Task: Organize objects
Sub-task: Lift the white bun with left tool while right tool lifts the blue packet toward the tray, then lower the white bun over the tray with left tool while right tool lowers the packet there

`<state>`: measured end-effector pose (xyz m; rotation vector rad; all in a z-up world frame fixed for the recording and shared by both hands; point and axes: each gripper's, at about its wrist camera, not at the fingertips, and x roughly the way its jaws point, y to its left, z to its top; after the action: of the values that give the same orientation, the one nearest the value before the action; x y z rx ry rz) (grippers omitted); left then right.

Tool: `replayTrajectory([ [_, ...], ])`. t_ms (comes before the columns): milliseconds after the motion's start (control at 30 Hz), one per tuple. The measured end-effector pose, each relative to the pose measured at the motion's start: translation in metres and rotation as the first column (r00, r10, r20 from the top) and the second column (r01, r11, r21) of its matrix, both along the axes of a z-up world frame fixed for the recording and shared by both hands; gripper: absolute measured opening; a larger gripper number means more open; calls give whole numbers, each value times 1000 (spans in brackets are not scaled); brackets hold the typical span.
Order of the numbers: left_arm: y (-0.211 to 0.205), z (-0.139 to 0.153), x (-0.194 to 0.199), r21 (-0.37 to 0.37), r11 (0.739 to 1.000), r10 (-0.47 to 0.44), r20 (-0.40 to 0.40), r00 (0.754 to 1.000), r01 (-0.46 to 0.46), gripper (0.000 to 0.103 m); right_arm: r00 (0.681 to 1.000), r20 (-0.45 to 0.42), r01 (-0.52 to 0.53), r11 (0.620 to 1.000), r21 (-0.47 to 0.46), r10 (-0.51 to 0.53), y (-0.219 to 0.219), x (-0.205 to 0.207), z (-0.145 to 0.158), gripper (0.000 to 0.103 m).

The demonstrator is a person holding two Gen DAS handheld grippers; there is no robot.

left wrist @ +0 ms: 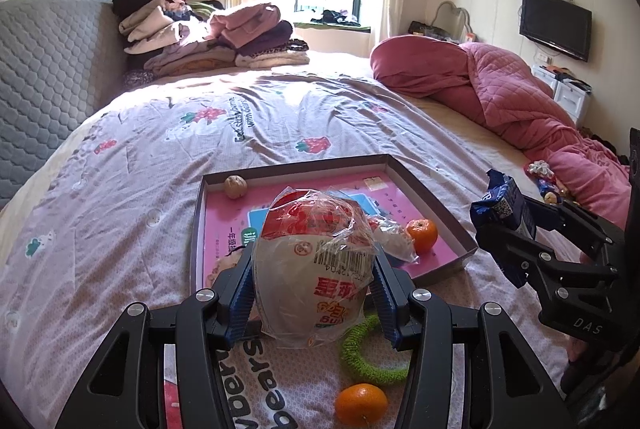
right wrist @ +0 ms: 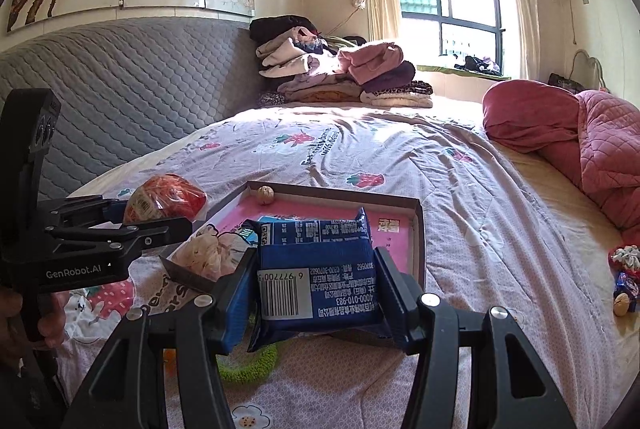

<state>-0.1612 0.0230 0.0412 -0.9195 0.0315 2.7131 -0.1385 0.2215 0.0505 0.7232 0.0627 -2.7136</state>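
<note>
Both tools are loaded. Left gripper (left wrist: 314, 303) is clamped across the lower half of a round snack wrapped in crinkled clear film with a red-and-cream label (left wrist: 316, 249), held in the air above the near edge of a shallow cardboard tray with a pink printed floor (left wrist: 434, 205) on the bed. Right gripper (right wrist: 316, 293) is clamped on the sides of a dark blue foil snack packet (right wrist: 320, 269), also held clear of the bedding, near the tray.

Handling, as judged: both items look light and soft; the film is likely slippery and the contents crushable, so a mid-body hold with modest pressure suits them.

Legible markings: barcodes on both wrappers; "4000-010-983" on the blue packet; "GenRobot.AI" on the left tool's body. Chinese print is unreadable here.
</note>
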Motion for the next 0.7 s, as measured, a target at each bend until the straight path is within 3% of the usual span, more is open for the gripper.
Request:
replayTrajectory([
  [700, -3, -18, -34, 8, 1000, 20, 27, 999, -20, 53, 999, -14, 30, 998, 54, -30, 7, -46, -2, 56],
])
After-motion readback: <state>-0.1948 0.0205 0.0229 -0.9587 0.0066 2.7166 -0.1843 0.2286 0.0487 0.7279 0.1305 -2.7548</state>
